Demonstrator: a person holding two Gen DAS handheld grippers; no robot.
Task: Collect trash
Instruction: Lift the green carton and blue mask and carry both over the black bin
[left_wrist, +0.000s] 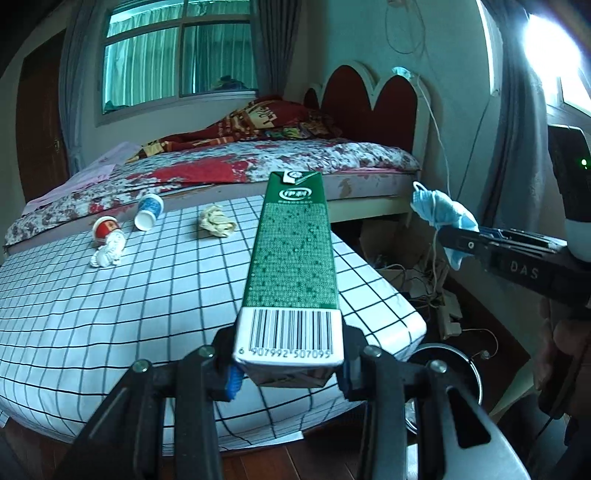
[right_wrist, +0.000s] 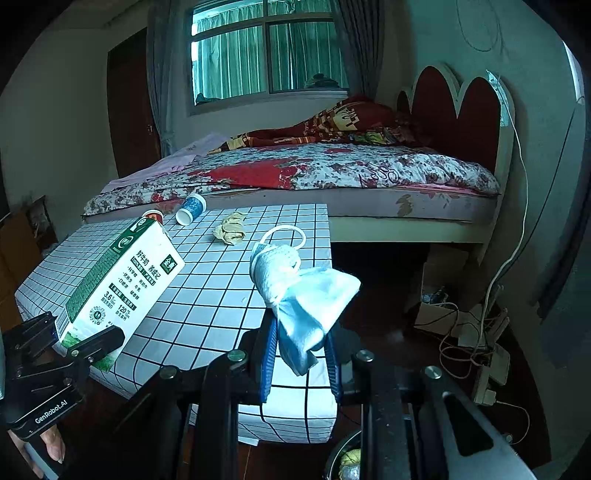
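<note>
Between the fingers of the left tongs (left_wrist: 288, 373) a green milk carton (left_wrist: 291, 258) is clamped by its barcode end, held out over the checkered desk (left_wrist: 110, 314). A crumpled blue face mask (right_wrist: 299, 291) is pinched in the right tongs (right_wrist: 301, 369) past the desk's corner. Farther off, on the desk, are seen a white tissue wad (left_wrist: 107, 253), a red cup (left_wrist: 105, 229), a blue cup (left_wrist: 148, 211) and crumpled yellowish paper (left_wrist: 216, 221).

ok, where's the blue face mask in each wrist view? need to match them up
Left wrist: face mask at right edge, pinched in the right claw, past the table corner.
Right wrist: face mask centre frame, held in that camera's own claw.
Shared landmark: crumpled paper ball on the checked tablecloth.
</note>
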